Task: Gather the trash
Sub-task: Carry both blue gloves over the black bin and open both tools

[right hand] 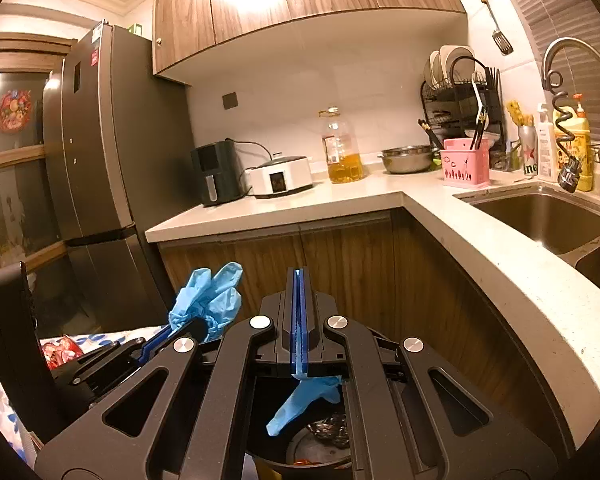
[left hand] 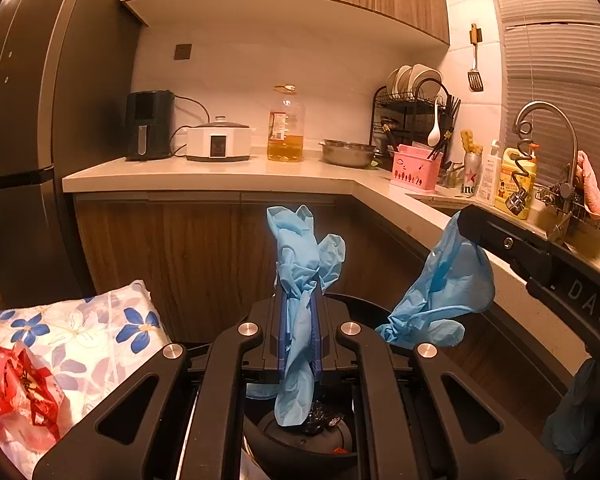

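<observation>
On my far left a floral cloth bundle (left hand: 112,332) lies with a red printed bag (left hand: 16,384) on top of it, beside the dark fridge (left hand: 24,120). My left gripper (left hand: 300,304) has its fingers pinching a crumpled blue glove (left hand: 300,276); the glove bunches up above the tips and its tail hangs down between the arms. Directly below sits a black bin (left hand: 300,440), open, with dark crumpled waste inside. To the right, my right gripper (right hand: 300,280) has its fingers pressed together on a second blue glove (right hand: 304,400), which dangles from the rear of the pads over the same bin (right hand: 320,452); in the left wrist view that glove (left hand: 444,288) hangs just beside the surface edge. Behind, the pale surface (right hand: 284,208) carries an air fryer, a white cooker, an oil bottle (right hand: 342,148), a steel bowl and a pink caddy (right hand: 466,162), with the sink (right hand: 540,216) toward its right end.
</observation>
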`<state>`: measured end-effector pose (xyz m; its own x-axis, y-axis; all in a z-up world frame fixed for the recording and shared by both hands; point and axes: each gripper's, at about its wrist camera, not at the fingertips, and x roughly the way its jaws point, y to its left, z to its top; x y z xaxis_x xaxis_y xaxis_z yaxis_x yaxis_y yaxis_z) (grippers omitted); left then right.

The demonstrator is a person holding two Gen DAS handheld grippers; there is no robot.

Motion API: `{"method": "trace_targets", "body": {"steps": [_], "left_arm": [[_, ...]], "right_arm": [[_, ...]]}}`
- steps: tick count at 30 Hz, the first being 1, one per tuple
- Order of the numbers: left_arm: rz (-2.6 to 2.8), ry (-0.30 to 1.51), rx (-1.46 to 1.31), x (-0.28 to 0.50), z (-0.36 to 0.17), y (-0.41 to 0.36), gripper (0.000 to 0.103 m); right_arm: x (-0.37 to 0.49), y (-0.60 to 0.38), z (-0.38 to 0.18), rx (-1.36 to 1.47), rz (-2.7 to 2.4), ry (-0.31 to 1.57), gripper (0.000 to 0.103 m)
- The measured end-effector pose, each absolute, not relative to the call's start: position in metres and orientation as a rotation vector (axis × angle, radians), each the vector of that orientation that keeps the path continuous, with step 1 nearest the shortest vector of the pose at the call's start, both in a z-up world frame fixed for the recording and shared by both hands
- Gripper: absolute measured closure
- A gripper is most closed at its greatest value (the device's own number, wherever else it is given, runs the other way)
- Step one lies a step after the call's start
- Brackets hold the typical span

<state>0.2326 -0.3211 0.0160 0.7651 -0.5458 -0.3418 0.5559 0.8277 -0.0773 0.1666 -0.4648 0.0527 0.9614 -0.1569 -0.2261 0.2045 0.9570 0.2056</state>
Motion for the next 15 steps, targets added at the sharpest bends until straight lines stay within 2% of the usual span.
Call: {"method": "trace_targets", "body": {"steps": [15], "left_arm": [[-0.633, 0.39, 0.029, 0.245, 0.009, -0.334, 0.091]], "right_arm": [[0.182, -0.473, 0.044, 0.256, -0.172, 0.248, 0.101]]}}
